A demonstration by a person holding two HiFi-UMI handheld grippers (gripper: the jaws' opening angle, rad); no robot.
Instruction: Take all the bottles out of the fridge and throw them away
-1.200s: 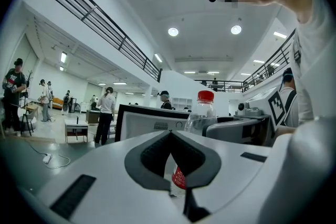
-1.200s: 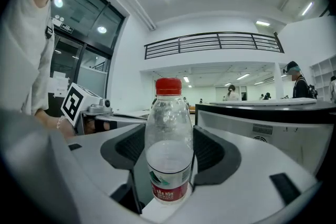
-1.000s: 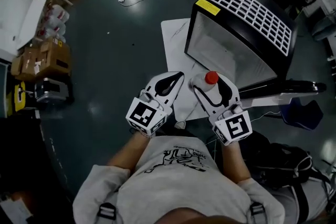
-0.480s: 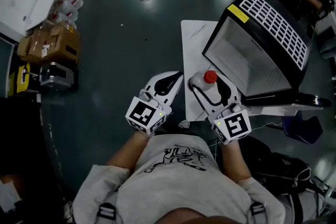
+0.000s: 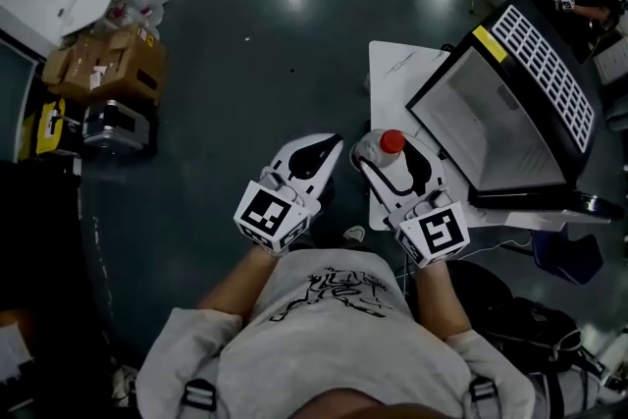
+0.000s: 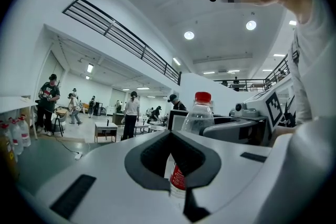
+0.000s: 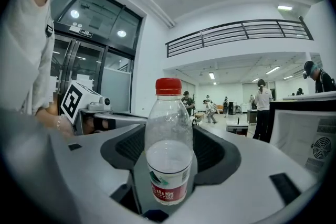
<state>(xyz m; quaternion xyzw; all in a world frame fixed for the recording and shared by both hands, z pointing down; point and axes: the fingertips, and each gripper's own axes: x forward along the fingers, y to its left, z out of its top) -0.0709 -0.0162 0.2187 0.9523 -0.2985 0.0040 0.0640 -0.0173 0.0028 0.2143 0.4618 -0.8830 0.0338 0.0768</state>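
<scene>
1. The fridge (image 5: 549,64) is standing at about two o'clock from both grippers.
2. The right gripper (image 5: 391,162) is clamping the bottle (image 5: 392,144) upright between its jaws.
3. The left gripper (image 5: 316,155) is hovering just beside it at nine o'clock, jaws pressed together on nothing.
4. The bottle is showing its red cap on top, and is sitting near the fridge but apart from it.
</scene>
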